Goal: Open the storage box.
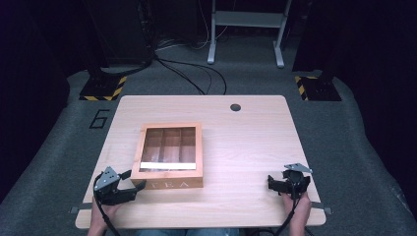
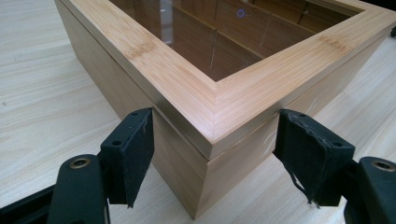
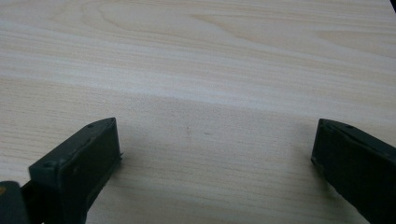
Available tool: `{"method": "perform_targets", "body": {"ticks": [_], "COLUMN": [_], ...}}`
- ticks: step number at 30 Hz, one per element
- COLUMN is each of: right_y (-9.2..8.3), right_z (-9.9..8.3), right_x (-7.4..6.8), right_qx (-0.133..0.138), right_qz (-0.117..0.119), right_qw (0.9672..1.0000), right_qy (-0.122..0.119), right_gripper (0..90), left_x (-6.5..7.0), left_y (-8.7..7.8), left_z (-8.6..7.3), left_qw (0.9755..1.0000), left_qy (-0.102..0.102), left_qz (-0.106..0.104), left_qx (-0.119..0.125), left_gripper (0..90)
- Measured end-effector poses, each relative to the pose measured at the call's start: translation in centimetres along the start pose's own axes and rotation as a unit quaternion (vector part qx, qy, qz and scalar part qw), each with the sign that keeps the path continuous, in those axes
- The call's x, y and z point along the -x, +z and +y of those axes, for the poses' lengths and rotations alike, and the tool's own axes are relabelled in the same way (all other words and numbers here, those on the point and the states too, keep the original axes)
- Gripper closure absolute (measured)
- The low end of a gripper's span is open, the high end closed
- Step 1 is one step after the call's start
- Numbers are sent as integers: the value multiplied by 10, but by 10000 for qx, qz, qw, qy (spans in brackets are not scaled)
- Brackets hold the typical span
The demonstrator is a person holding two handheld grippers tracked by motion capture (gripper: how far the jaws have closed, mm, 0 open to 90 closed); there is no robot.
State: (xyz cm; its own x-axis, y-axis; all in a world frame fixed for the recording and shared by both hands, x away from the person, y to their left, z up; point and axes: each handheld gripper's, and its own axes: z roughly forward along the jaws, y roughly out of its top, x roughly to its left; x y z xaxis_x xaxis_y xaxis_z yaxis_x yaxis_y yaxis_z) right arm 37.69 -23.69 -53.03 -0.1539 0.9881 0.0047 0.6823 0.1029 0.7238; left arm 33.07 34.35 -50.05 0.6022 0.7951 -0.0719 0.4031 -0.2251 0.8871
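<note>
A wooden tea box [image 1: 169,156] with a glass lid sits left of centre on the table [image 1: 246,147]. The left gripper [image 1: 133,180] is spread wide around the box's near left corner [image 2: 212,154], not touching it. The right gripper [image 1: 276,183] gapes empty above bare tabletop, well apart from the box.

"TEA" on wooden box [image 1: 169,184] front; "6" on floor [image 1: 100,118].

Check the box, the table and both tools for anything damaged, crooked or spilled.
One thing: the pad on a finger of the left tool is frayed and peeling at its edge. The wooden tea box sits closed on the table; nothing is spilled.
</note>
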Motion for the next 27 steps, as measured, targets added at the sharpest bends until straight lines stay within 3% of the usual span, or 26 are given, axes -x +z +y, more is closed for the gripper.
{"method": "perform_targets", "body": {"ticks": [6, 19, 27], "right_y": [0, 0, 0], "right_z": [0, 0, 0], "right_x": [0, 0, 0], "right_qx": [-2, -1, -2], "right_qz": [-3, 0, -2], "right_qw": [10000, 10000, 10000], "right_qy": [1, 1, -1], "right_gripper": [6, 6, 6], "left_x": [2, 7, 7], "left_y": [0, -1, -1], "left_z": [-1, 1, 1], "left_qw": [10000, 9993, 9990], "left_qy": [1, 203, 170], "left_qz": [50, 231, 238], "left_qx": [69, 221, 333], "left_gripper": [286, 285, 285]}}
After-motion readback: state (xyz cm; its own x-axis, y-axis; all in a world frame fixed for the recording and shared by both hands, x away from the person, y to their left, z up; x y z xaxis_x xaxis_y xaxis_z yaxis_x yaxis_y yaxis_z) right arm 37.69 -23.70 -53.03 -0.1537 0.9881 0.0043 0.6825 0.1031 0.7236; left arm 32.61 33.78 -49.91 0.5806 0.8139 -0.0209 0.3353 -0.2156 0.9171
